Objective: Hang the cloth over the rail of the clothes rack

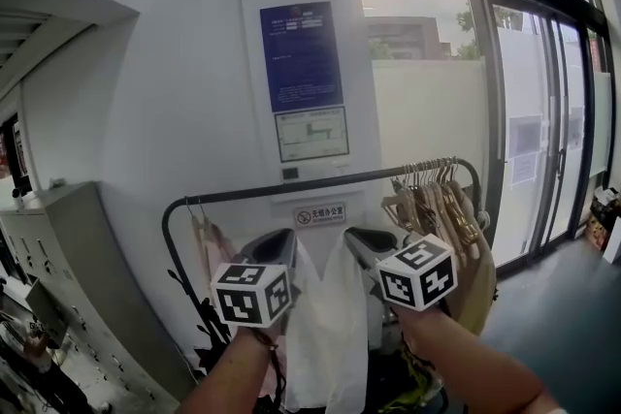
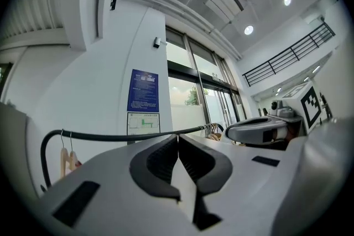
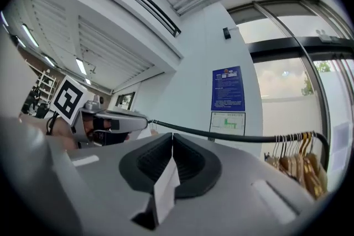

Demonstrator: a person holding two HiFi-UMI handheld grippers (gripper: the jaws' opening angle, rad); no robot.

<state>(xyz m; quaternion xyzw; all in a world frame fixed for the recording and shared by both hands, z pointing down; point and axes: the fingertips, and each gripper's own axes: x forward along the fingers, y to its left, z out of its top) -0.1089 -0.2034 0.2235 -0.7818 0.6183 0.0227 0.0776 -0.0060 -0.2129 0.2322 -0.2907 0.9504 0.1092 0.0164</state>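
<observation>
A white cloth point(image 1: 328, 334) hangs down between my two grippers, just below and in front of the black rail point(image 1: 291, 188) of the clothes rack. My left gripper point(image 1: 276, 245) is shut on the cloth's left top edge. A white fold point(image 2: 185, 196) shows pinched between the shut jaws in the left gripper view, with the rail point(image 2: 110, 136) just beyond the tips. My right gripper point(image 1: 371, 242) is shut on the right top edge; a white strip point(image 3: 165, 190) sticks out between its pads. The rail point(image 3: 232, 134) crosses right behind them.
Several wooden hangers point(image 1: 434, 205) crowd the rail's right end. A pale pink garment point(image 1: 208, 249) hangs at its left end. A white wall with a blue notice point(image 1: 302, 56) stands behind the rack. Glass doors point(image 1: 543, 121) are at the right, a grey counter point(image 1: 68, 238) at the left.
</observation>
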